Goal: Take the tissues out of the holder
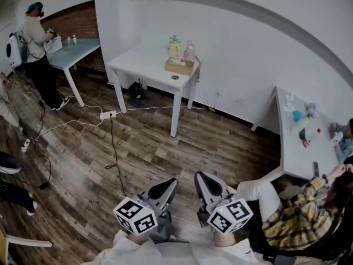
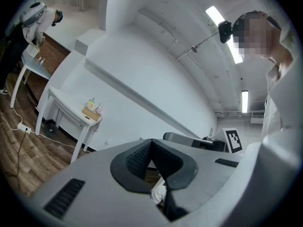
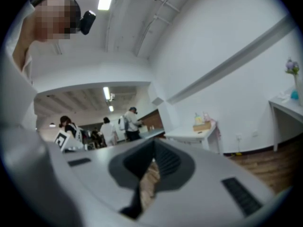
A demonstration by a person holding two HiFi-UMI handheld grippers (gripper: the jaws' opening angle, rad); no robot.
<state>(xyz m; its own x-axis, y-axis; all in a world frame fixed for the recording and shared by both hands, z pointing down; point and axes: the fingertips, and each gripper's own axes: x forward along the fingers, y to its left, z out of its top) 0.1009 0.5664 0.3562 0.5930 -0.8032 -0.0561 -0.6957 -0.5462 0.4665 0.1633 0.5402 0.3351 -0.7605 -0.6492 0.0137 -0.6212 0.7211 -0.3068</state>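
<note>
Head view: the left gripper (image 1: 168, 185) and right gripper (image 1: 201, 181) sit at bottom centre. The holder (image 1: 180, 65) stands on a white table (image 1: 138, 65) at upper centre, well apart from them.

Left gripper view: jaws clenched on nothing, holder (image 2: 91, 114) at middle left.

Right gripper view: jaws likewise clenched and empty, holder (image 3: 202, 126) right of centre.

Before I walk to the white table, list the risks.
Trip hazard: a cable and power strip lie on the floor between you and the table. The left claw and right claw are shut; unless opened, they may shove the tissue holder. The seated person is close on your right; a swing could bump them.
</note>
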